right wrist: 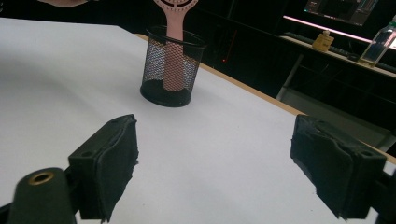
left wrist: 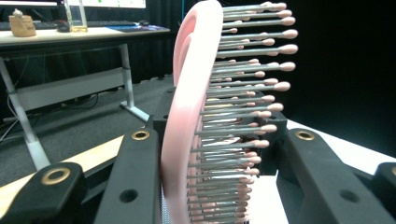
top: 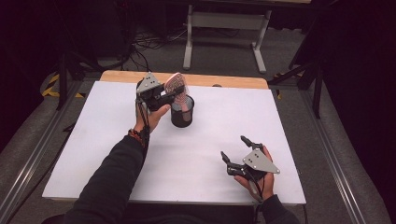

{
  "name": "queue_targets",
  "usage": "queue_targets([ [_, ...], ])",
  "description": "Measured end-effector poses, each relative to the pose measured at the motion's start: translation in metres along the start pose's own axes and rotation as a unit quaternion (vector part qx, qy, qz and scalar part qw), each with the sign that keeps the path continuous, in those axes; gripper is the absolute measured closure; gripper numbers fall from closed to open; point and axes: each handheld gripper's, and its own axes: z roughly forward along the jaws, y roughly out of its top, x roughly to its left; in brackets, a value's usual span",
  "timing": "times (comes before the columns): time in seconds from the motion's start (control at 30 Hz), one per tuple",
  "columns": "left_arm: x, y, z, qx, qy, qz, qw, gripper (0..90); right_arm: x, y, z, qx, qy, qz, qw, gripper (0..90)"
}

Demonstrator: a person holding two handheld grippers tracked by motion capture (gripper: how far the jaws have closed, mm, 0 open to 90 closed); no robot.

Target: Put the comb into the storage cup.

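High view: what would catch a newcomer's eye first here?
The pink hairbrush, clamped in the left tool, its handle standing in the black mesh cup at the far middle of the white table. Next, the right tool, open and empty near the front right edge.

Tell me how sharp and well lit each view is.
High view: white table bright, surroundings dark. Left gripper view: pink hairbrush sharp, close, evenly lit. Right gripper view: mesh cup clear, near pads slightly soft.
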Motion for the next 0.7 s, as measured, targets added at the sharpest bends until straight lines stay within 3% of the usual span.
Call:
queue_targets([
  [0.3, 0.007, -0.016, 0.001, -0.012, 0.006, -0.032, 0.9994, 62.3, 0.0, -0.001, 0.001, 0.004, 0.001, 0.002, 1.0, 15.3],
  [0.7, 0.012, -0.022, 0.0, -0.012, 0.006, -0.039, 0.9992, 61.5, 0.001, -0.002, 0.003, 0.011, 0.005, 0.002, 0.9999, 15.4],
])
